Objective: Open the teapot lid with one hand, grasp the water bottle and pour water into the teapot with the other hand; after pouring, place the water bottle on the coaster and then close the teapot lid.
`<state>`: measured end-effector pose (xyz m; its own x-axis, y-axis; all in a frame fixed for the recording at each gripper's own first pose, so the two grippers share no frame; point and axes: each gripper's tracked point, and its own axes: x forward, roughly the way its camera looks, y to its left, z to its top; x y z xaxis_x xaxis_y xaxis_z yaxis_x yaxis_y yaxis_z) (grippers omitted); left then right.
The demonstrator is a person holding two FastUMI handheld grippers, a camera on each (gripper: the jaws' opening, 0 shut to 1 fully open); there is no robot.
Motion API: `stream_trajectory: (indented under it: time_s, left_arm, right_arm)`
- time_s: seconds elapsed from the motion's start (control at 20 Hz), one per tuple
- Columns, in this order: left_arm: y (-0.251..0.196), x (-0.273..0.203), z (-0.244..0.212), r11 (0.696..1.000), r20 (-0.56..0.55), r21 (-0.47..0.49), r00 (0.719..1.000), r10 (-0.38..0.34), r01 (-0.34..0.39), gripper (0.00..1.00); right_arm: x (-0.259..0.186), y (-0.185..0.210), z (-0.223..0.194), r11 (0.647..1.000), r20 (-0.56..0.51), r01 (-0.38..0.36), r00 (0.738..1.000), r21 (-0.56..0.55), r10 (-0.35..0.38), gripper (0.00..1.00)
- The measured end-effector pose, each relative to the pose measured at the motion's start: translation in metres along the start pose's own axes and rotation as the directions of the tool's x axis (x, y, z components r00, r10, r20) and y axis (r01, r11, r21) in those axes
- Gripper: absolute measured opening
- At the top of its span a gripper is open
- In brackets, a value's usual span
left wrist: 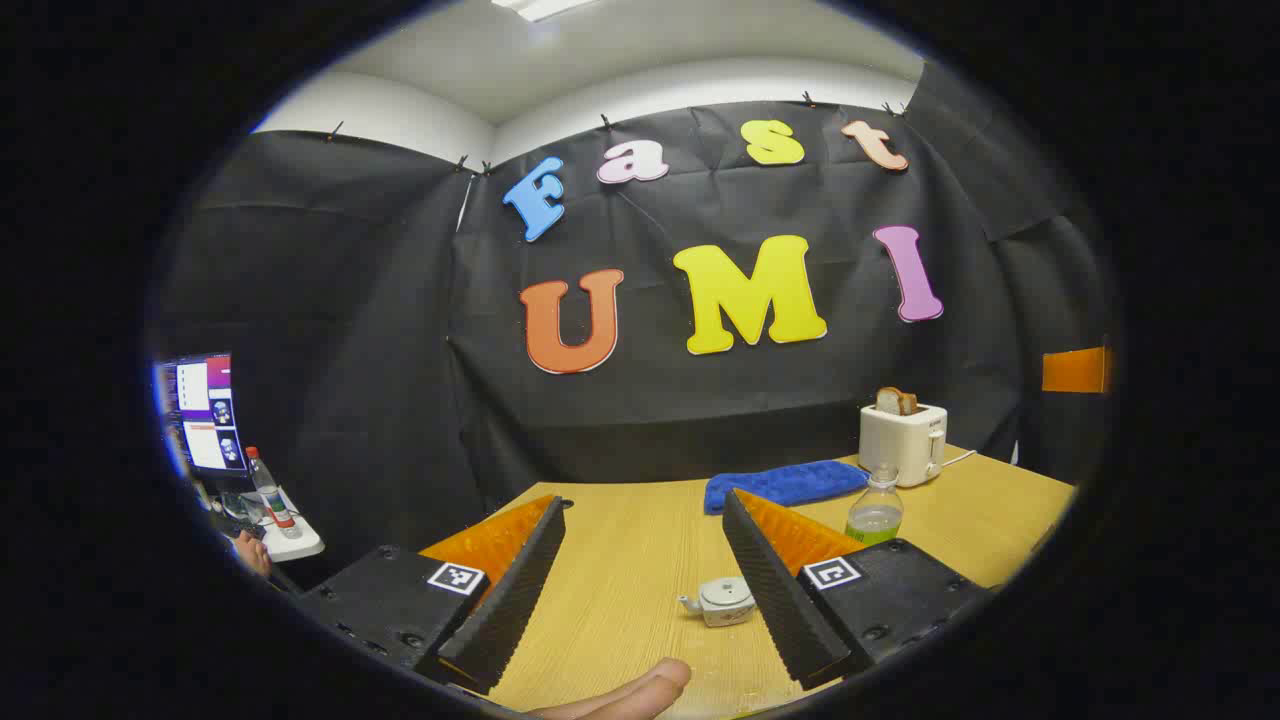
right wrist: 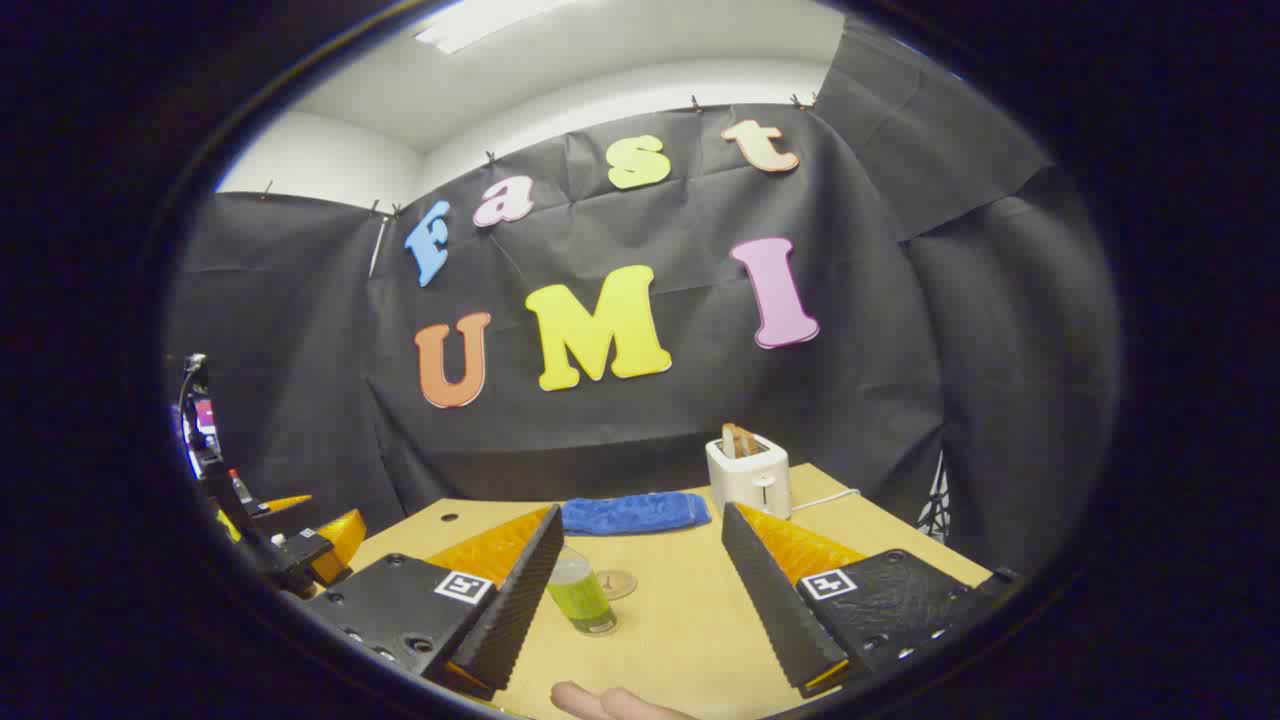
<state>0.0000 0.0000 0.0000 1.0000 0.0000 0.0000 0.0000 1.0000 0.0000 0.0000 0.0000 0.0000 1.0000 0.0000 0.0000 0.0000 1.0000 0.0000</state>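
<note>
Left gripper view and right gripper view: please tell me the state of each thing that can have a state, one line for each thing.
teapot: upright on the table, lid on
water bottle: upright on the table, partly filled with green liquid, not held
coaster: bare, just behind the bottle
toaster: bread sticking up from its slots
blue cloth: lying flat on the table
left gripper: open, holding nothing
right gripper: open, holding nothing

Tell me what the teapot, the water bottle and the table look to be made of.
Teapot: likely glazed ceramic, pale grey-white and opaque with a soft sheen.
Water bottle: clear plastic by the look; green liquid shows through its wall.
Table: light wood or wood-look laminate, with visible grain lines and a matte finish.
</note>
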Motion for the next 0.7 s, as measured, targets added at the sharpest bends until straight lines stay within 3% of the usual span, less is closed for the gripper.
stream_trajectory:
  time_s: [0.25, 0.45, 0.7]
  left_arm:
    - [-0.009, 0.012, -0.011, 0.999, -0.015, -0.044, 1.0, -0.017, 0.016, 0.99]
    - [-0.024, 0.012, -0.014, 0.997, -0.019, -0.036, 0.997, -0.074, 0.074, 1.0]
    - [-0.021, 0.007, -0.024, 0.997, -0.039, 0.014, 0.997, -0.073, 0.074, 1.0]
  right_arm:
    - [0.012, 0.003, -0.024, 0.993, -0.035, 0.033, 0.999, -0.114, -0.037, 0.96]
    - [0.014, 0.003, -0.036, 0.993, -0.053, 0.023, 0.998, -0.116, -0.029, 0.92]
    - [0.017, -0.001, -0.051, 0.991, -0.056, 0.031, 0.998, -0.126, -0.038, 0.95]
